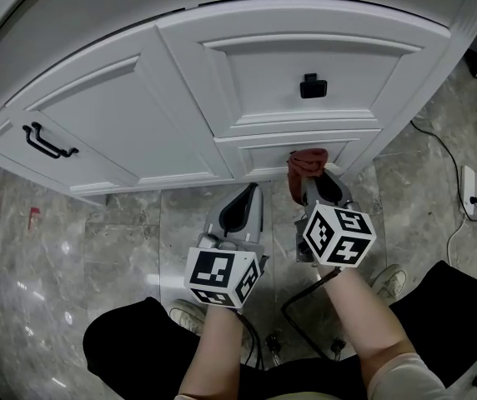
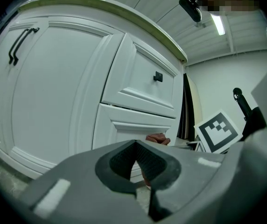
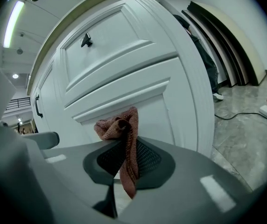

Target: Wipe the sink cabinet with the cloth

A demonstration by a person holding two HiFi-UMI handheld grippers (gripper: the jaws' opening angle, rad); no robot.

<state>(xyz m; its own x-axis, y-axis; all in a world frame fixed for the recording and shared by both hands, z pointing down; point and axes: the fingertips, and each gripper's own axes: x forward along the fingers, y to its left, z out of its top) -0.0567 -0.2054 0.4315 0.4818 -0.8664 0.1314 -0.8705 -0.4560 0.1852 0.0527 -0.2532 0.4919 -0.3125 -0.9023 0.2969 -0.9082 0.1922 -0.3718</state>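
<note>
One reddish-brown cloth was clenched between the jaws of the right gripper. Its bunched top stood above the pads and a short tail hung below them. From the head view it was at the lower drawer front of the white sink cabinet, pressed on it or just off it; I could not tell which. The white paint showed no wet trace or streak, so the wiped part could not be read. I judged that the wiping was at the low middle of the cabinet, with the upper drawer and the large door on the left probably not yet done. The raised frames of the panels, the ledge between the two drawers, the black knob and the black handle on the door were edges where the cloth could catch. The left gripper hung just beside the right one, on its left and a little further from the cabinet, with its jaws pressed together on nothing. Sideways room on that side was therefore narrow. To the right the grey marble floor was open up to the corner of the cabinet, but a thin cable and a power strip lay near there.
</note>
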